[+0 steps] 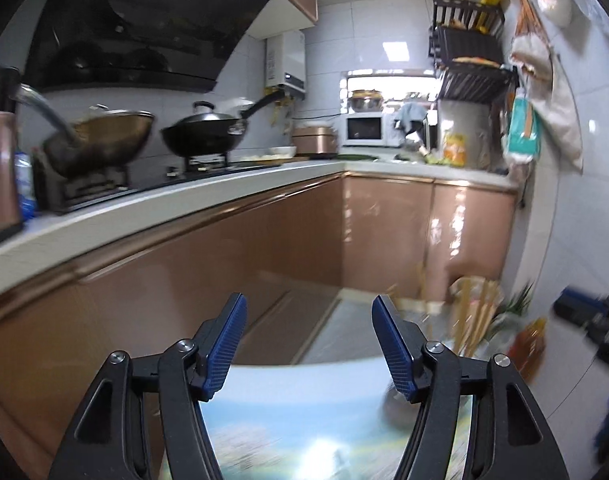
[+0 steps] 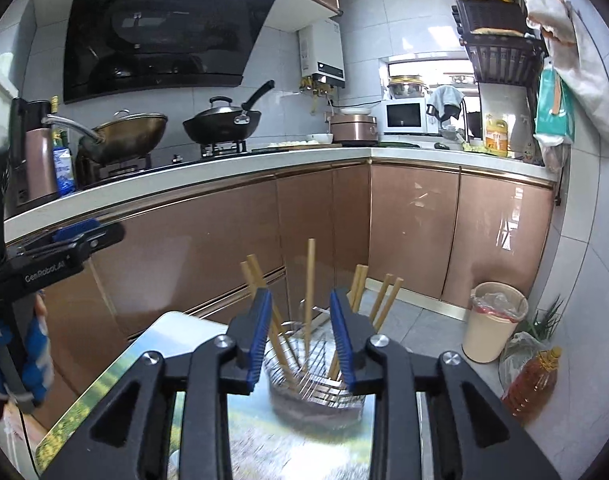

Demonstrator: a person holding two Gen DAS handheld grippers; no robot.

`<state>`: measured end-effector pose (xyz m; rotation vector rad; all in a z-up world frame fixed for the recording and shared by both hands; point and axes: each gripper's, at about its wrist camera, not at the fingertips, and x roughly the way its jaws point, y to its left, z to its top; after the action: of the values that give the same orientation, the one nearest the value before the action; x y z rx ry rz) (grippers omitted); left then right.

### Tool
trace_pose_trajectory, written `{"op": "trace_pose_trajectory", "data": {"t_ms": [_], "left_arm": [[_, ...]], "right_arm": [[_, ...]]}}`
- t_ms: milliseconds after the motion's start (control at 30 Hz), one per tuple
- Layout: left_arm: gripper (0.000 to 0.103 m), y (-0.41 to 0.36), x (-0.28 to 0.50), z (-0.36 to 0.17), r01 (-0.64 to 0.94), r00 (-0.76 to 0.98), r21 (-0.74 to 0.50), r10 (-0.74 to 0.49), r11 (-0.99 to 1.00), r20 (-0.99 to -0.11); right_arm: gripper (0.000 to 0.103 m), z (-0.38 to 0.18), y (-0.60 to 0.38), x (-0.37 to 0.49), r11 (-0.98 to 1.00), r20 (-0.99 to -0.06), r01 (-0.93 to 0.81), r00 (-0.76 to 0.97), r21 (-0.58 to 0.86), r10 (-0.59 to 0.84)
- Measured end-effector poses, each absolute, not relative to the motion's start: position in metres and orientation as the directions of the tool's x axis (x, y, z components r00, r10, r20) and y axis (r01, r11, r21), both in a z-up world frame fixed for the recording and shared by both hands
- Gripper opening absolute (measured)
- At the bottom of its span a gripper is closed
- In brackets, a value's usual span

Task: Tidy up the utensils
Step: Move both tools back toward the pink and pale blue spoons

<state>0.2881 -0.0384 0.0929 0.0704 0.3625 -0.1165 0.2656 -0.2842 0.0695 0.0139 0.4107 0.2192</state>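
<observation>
Both black grippers with blue pads, left (image 1: 309, 320) and right (image 2: 300, 316), are hanging open, holding nothing. Wooden chopsticks (image 2: 310, 280) are leaning scattered in the wire basket (image 2: 316, 376), so I'd be grabbing one stick squarely.

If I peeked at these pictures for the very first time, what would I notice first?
Probably the wooden chopsticks poking up from a wire basket on the small table, just past the right gripper, whose blue fingers are open and empty. Behind, two big woks sit on the stove under a shiny black hood.
</observation>
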Motion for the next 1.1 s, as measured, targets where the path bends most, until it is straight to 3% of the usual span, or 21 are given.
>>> {"op": "trace_pose_trajectory", "data": {"t_ms": [133, 500, 800, 1100], "left_arm": [[0.074, 0.000, 0.247, 0.093, 0.079, 0.930, 0.064, -0.050, 0.995, -0.365], [0.077, 0.076, 0.158, 0.069, -0.055, 0.900, 0.031, 0.063, 0.998, -0.432], [0.081, 0.096, 0.107, 0.050, -0.143, 0.892, 0.076, 0.162, 0.987, -0.421], [0.081, 0.100, 0.107, 0.032, -0.137, 0.873, 0.109, 0.172, 0.984, -0.457]], "right_arm": [[0.038, 0.078, -0.274, 0.230, 0.977, -0.403, -0.203, 0.891, 0.058, 0.209], [0.046, 0.076, -0.236, 0.147, 0.971, -0.470, -0.237, 0.853, 0.041, 0.228], [0.048, 0.046, -0.216, 0.101, 0.964, -0.533, -0.261, 0.808, 0.059, 0.251], [0.048, 0.027, -0.193, 0.114, 0.952, -0.595, -0.303, 0.756, 0.052, 0.273]]}}
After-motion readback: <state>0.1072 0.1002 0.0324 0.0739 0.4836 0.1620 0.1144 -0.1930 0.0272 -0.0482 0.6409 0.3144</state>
